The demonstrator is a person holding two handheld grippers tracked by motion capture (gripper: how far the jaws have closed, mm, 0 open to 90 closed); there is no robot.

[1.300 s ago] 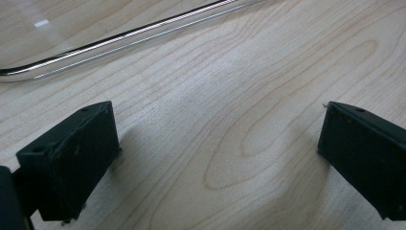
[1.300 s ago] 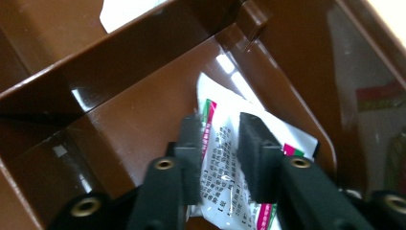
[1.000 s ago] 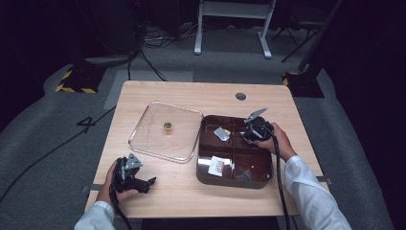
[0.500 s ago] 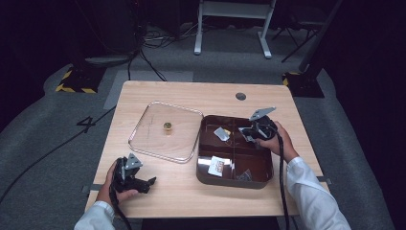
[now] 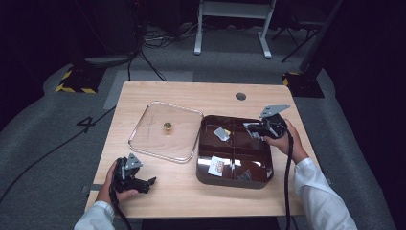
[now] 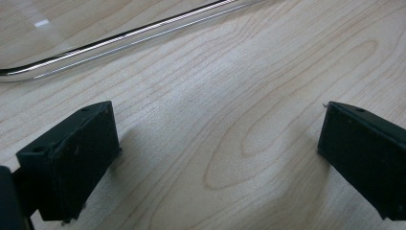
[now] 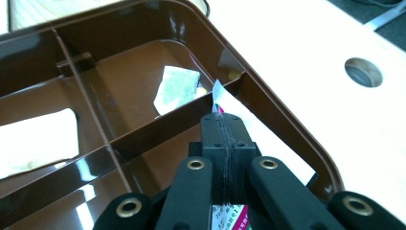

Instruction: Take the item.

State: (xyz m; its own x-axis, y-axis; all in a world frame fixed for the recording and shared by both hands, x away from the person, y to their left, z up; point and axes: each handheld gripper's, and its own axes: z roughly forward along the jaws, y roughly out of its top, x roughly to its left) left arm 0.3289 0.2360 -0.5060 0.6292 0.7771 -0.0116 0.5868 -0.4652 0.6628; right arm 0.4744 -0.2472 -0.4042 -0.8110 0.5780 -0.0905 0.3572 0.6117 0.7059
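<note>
A dark brown tray [image 5: 205, 143] with several compartments sits right of the table's middle. My right gripper [image 5: 252, 128] hovers over its far right compartment, shut on a thin white packet [image 7: 218, 95] with pink print, pinched upright between the pads. The tray's dividing wall [image 7: 158, 122] runs just below the jaws. A pale packet [image 5: 221, 133] lies in the far left compartment and a white one [image 5: 216, 166] in the near left. My left gripper [image 5: 146, 184] rests open on the bare wood near the front left edge, with nothing between its fingers [image 6: 72, 158].
A clear lid [image 5: 165, 132] lies flat left of the tray, with a small gold knob [image 5: 167, 126] at its middle; its rim [image 6: 119, 38] runs just ahead of the left gripper. A cable hole [image 5: 241, 96] sits at the table's far side.
My right gripper has lifted and drawn back toward the tray's right side with the packet in it. The left gripper has stayed put.
</note>
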